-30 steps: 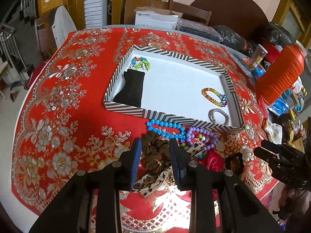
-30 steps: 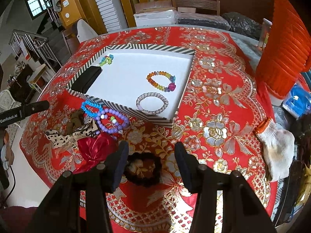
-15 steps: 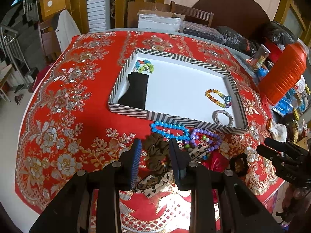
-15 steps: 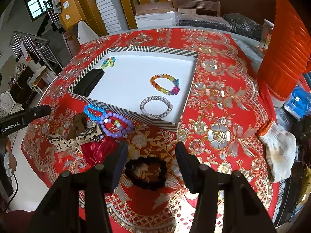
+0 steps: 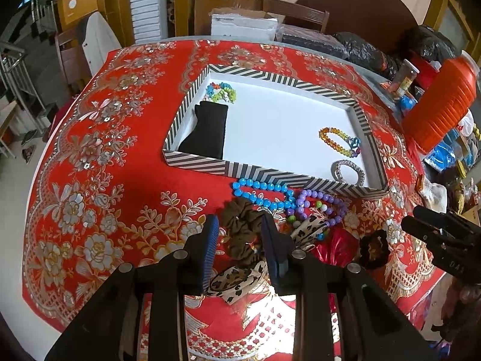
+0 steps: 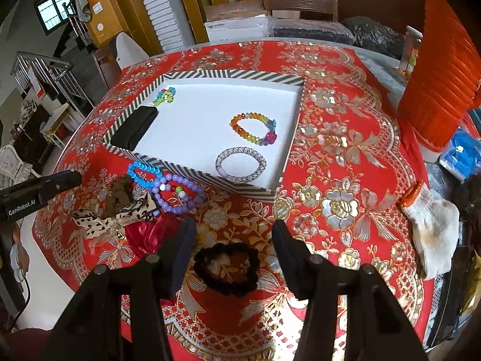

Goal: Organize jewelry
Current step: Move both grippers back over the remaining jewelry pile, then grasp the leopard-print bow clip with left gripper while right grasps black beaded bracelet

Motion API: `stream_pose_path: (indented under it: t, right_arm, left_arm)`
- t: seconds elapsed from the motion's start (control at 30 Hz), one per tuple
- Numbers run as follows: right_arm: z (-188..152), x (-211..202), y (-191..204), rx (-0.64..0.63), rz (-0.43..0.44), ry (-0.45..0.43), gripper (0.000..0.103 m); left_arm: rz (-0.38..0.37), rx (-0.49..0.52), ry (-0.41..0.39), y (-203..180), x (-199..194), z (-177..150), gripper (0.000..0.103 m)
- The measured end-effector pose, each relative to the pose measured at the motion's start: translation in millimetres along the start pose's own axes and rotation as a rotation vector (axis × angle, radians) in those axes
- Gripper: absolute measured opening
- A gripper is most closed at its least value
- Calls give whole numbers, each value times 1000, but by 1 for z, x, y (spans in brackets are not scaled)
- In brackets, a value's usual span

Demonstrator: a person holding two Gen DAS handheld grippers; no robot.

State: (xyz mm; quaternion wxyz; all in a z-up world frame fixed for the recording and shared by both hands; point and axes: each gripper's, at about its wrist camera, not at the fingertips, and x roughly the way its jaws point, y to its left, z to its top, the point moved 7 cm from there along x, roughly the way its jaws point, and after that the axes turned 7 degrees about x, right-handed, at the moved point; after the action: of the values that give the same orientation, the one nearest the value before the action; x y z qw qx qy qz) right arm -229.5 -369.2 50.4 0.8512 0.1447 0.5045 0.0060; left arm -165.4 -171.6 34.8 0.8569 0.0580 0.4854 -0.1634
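A striped tray (image 5: 270, 174) on the red floral cloth holds a black pouch (image 5: 207, 132), a small bead cluster (image 5: 222, 93), an amber bracelet (image 5: 339, 141) and a silver bracelet (image 5: 348, 171). In front of it lie a blue bead bracelet (image 5: 258, 192), a purple one (image 5: 318, 204), a brown scrunchie (image 5: 240, 231), a leopard bow (image 5: 237, 279) and a red fabric piece (image 5: 336, 246). My left gripper (image 5: 239, 218) hovers over the brown scrunchie, jaws narrowly apart, holding nothing. My right gripper (image 6: 234, 223) stands open above a black scrunchie (image 6: 227, 267) that lies on the cloth.
An orange ribbed container (image 5: 442, 102) stands at the right of the table, with a white glove (image 6: 433, 228) near the right edge. Boxes, dark bags and a wooden chair (image 6: 297, 3) line the far side. The near table edge is just below both grippers.
Both views have shifted only very slightly. No item on the cloth or in the tray has moved.
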Motion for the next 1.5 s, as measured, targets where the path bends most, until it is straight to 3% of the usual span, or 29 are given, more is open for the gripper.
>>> stream_pose_path:
  t: [0.2, 0.57, 0.83, 0.93, 1.0, 1.03, 1.07, 1.13, 1.5]
  right_arm:
    - [-2, 2, -3, -3, -7, 7, 55]
    - [-40, 22, -40, 27, -62, 96, 55]
    - [-36, 39, -33, 19, -59, 83, 55]
    - [-34, 46, -29, 11, -55, 79, 49]
    - [-34, 50, -27, 3, -56, 82, 31]
    - [-35, 52, -26, -4, -58, 79, 16]
    - [-35, 54, -27, -7, -55, 76, 10]
    - [-35, 55, -27, -8, -47, 70, 8]
    - [-4, 9, -23, 11, 32, -14, 6]
  left_arm:
    - [-8, 7, 16, 0, 4, -3, 10]
    - [-179, -36, 129, 0, 32, -31, 10]
    - [-159, -49, 165, 5, 53, -28, 10]
    - [-162, -41, 186, -1, 63, -27, 10]
    - [-167, -45, 202, -3, 69, -29, 10]
    - [-170, -50, 204, -3, 72, -30, 10]
    - [-174, -57, 205, -1, 74, -30, 10]
    - [-186, -80, 197, 5, 73, -30, 0]
    - [-221, -94, 69, 16, 18, 3, 0]
